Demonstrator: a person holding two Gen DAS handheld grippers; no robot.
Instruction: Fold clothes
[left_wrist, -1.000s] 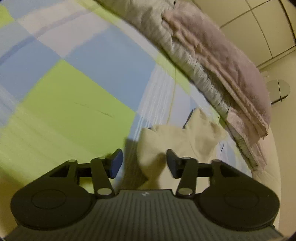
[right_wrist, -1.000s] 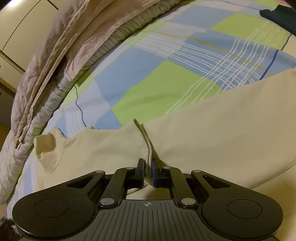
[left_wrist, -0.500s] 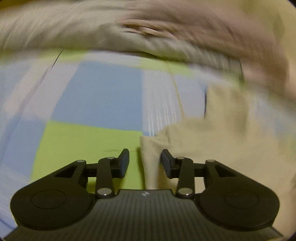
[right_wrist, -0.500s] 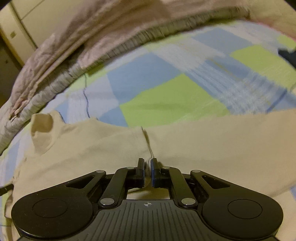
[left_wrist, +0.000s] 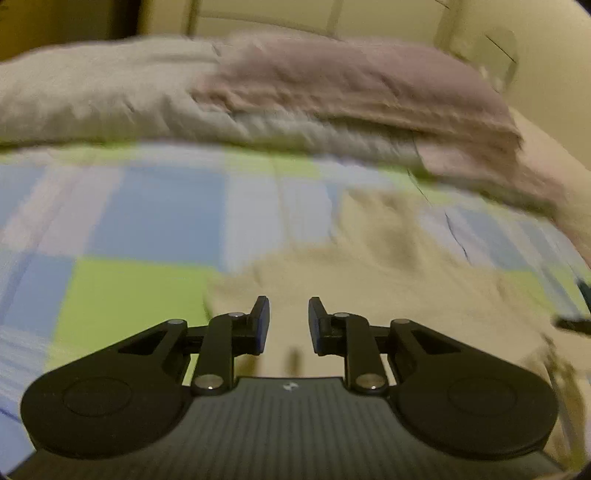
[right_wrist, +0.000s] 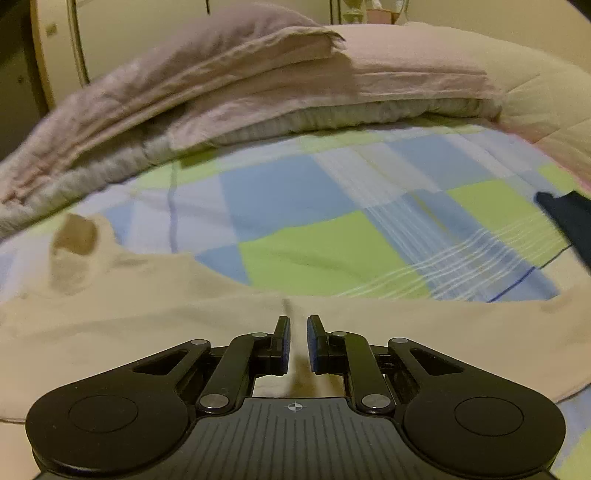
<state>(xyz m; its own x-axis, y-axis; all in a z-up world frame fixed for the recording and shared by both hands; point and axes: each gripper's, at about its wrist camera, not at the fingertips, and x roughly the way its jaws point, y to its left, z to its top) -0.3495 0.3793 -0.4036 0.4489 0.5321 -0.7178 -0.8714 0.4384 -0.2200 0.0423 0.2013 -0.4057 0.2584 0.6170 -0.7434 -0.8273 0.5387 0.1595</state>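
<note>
Cream garment first, as your left wrist view has it: it lies spread on the checked bedspread, and your left tool now hangs over its near left part with the fingers spread and nothing between them. A second ago that tool stood wider, off the cloth's left edge over green check; it has swung in over the fabric and narrowed its gap, and the blur says it is moving fast. The folded quilt runs along the far edge of the bed. In your right wrist view the garment stretches across the near side of the bed, one corner crumpled up toward the left, a dark item at the right edge. Your right tool was pinching the seam ridge a second ago; now its fingers stand a little apart with the ridge running between them, touching neither as far as I can tell. So the right hold looks released and the left one is not yet made: for the moment the cloth rests on the bed on its own, and I can't tell from this which fold you're on.
</note>
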